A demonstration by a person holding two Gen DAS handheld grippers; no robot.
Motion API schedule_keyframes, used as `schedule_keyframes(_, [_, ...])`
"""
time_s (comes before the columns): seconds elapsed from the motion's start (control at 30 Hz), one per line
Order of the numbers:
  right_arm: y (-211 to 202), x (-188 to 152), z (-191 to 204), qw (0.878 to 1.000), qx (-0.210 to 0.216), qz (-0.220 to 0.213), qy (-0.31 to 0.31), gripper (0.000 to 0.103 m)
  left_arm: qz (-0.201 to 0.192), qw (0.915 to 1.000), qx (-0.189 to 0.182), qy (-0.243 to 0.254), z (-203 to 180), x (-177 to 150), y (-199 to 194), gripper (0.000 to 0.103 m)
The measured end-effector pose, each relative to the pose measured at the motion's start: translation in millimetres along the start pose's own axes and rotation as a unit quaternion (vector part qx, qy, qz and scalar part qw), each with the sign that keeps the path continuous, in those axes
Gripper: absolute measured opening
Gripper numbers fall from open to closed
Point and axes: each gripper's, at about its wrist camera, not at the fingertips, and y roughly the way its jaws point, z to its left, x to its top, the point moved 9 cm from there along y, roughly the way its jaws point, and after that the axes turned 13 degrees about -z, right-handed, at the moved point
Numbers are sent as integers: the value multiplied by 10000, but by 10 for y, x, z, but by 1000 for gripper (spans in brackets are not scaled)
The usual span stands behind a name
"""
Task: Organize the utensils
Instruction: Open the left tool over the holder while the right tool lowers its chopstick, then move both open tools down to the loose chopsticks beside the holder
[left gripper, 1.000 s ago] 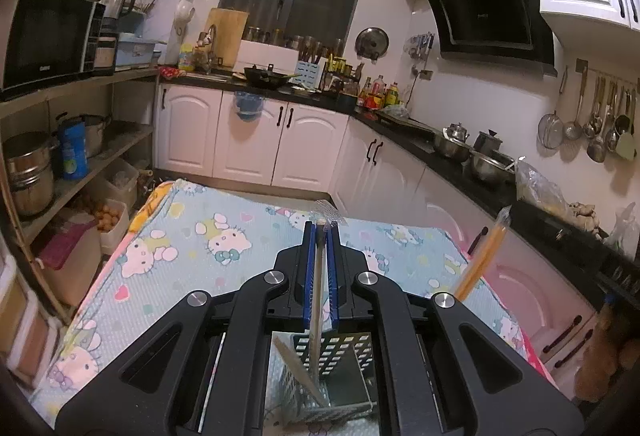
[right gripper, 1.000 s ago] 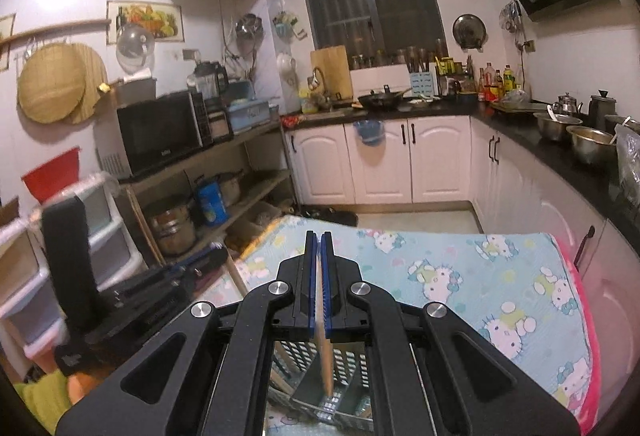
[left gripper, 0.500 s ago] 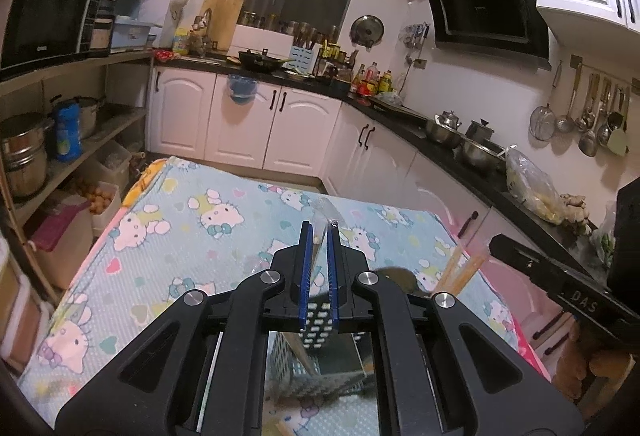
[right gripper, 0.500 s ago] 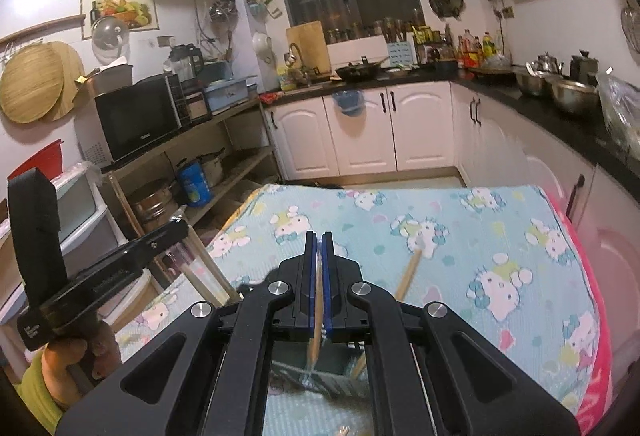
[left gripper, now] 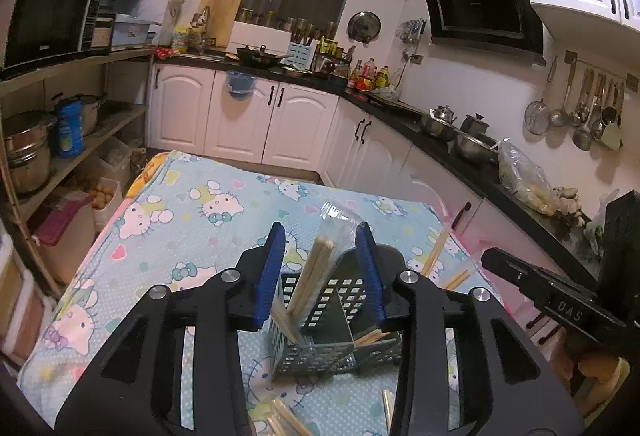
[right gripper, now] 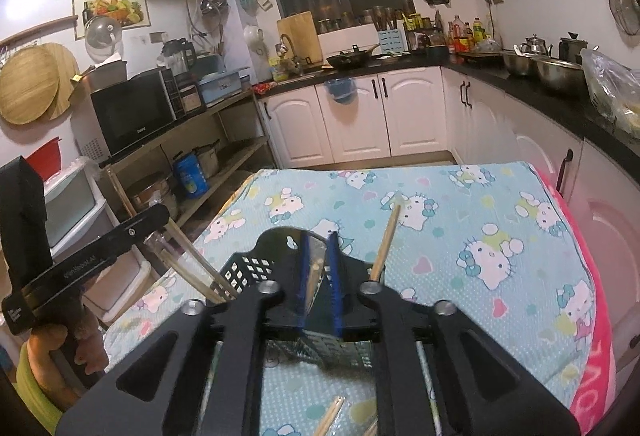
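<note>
A black perforated utensil holder [left gripper: 320, 320] stands on the Hello Kitty tablecloth [left gripper: 180, 220]. My left gripper [left gripper: 320, 268] is open above it, and wrapped wooden chopsticks [left gripper: 310, 276] lean free in the holder between the pads. More chopsticks [left gripper: 438, 256] stick out at the holder's right. My right gripper [right gripper: 320, 282] is partly open over the holder [right gripper: 248, 272], with a chopstick pair [right gripper: 312, 282] standing loosely between the pads. Another chopstick [right gripper: 385, 240] leans out to the right, and several chopsticks [right gripper: 192, 256] lean left.
Loose chopsticks lie on the cloth near me [left gripper: 288, 418] [right gripper: 330, 414]. The other gripper shows at each view's edge [left gripper: 560, 300] [right gripper: 80, 256]. White cabinets [left gripper: 240, 120], a black counter [left gripper: 460, 152] and shelves with pots [left gripper: 28, 152] surround the table.
Both grippers have lowered toward the holder. My left gripper opened and let its wrapped chopsticks go into the holder. My right gripper's jaws have parted slightly around its chopsticks.
</note>
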Motion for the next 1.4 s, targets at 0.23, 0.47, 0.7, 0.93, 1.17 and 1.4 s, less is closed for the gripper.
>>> schedule_keyframes(0.23, [-138, -72, 36, 10000, 10, 21, -51, 23, -22, 10000, 1, 49, -32, -13, -136, 45])
schedule_keyframes(0.47, [-293, -183, 25, 9999, -37, 55, -95, 32, 15, 10000, 24, -9, -55, -62, -297, 54])
schedule_keyframes(0.7, [-441, -265, 21, 9999, -55, 67, -103, 39, 13, 9999, 31, -103, -63, -114, -453, 68])
schedule_keyframes(0.93, [-604, -334, 61, 9998, -58, 42, -158, 49, 18, 9999, 39, -119, -80, -162, -573, 84])
schedule_keyframes(1.17, [-741, -442, 91, 9998, -57, 51, -195, 51, 69, 9999, 38, -135, -86, -254, -697, 89])
schedule_keyframes(1.4, [-813, -547, 128, 9997, -26, 124, -203, 51, 145, 9995, 107, -256, -27, -365, -777, 89])
